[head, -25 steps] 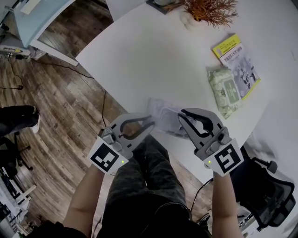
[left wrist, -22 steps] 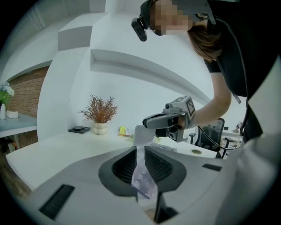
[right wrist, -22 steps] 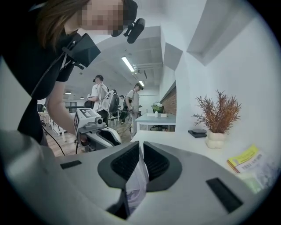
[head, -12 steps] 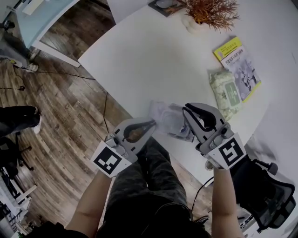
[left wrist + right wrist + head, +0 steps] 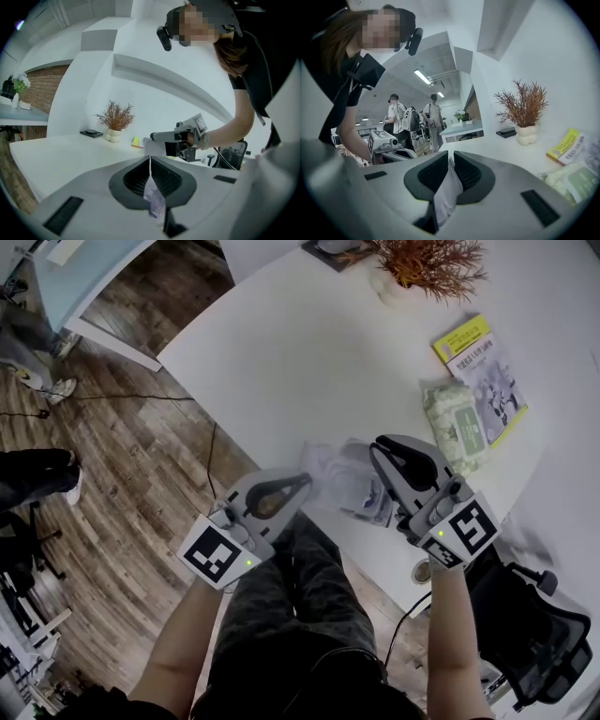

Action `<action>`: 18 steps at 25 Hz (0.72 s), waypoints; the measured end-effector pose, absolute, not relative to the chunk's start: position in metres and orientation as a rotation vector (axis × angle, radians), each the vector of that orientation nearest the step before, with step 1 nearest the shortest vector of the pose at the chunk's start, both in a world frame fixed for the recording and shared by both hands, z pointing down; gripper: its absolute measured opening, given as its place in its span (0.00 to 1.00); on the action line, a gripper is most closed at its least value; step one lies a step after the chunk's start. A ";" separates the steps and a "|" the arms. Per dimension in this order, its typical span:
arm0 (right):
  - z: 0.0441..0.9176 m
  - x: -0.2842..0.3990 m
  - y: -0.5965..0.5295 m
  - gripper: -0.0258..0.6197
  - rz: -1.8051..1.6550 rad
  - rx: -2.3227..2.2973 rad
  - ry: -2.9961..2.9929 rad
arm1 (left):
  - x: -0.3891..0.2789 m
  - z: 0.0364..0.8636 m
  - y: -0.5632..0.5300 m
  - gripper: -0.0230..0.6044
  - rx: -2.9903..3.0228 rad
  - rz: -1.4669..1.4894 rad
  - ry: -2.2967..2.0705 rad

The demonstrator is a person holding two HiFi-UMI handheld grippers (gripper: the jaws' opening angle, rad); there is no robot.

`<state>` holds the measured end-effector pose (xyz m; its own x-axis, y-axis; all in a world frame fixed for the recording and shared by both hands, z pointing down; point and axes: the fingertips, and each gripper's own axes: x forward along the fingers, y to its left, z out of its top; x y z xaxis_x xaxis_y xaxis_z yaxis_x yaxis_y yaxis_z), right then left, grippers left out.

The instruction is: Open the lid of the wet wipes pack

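Wood-plank flooring surrounds a white bench (image 5: pixel 309 352) that carries a vase of dried plants (image 5: pixel 412 273), a yellow-banded booklet (image 5: pixel 483 367) and the wet wipes pack (image 5: pixel 457 427). Note that the pack lies flat toward the right side of the bench, against the booklet's left edge, with its green lid panel facing up. In the head view it shows just past the right gripper (image 5: pixel 377 448), but neither gripper touches it. Treat the task as not yet started: the lid panel looks flat and shut, and the pack appears undisturbed. Both of your grippers are occupied with a different item, a translucent pouch (image 5: pixel 347 479) held over the near edge of the bench. The left gripper (image 5: pixel 305 482) has its fingers (image 5: pixel 136 176) pressed together on one thin edge of the pouch. The right gripper's fingers (image 5: pixel 471 173) pinch the opposite edge, so the pouch spans the gap between the two. What remains, as a judgement, is the whole task: free at least one gripper, reach the pack, steady it and raise the lid. The pack's long axis runs away from you, its near end leaning slightly right, roughly parallel to the booklet's long edge. You cannot tell from these views which end of the lid is hinged.
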<state>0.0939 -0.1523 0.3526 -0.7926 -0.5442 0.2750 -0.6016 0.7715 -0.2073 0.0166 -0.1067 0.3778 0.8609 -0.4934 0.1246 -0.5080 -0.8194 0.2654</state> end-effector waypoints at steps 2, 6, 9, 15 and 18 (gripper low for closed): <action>0.354 0.095 -0.155 0.12 0.457 0.897 -2.769 | 0.016 0.378 -0.107 0.07 2.741 0.072 -0.759; 0.358 0.096 -0.161 0.12 0.493 0.895 -2.766 | 0.015 0.380 -0.108 0.07 2.714 0.056 -0.766; 0.362 0.097 -0.165 0.12 0.514 0.889 -2.765 | 0.014 0.380 -0.108 0.07 2.696 0.046 -0.771; 0.368 0.098 -0.171 0.12 0.575 0.847 -2.762 | 0.013 0.383 -0.109 0.07 2.683 0.046 -0.783; 0.373 0.099 -0.173 0.12 0.606 0.827 -2.748 | 0.013 0.385 -0.110 0.07 2.675 0.043 -0.795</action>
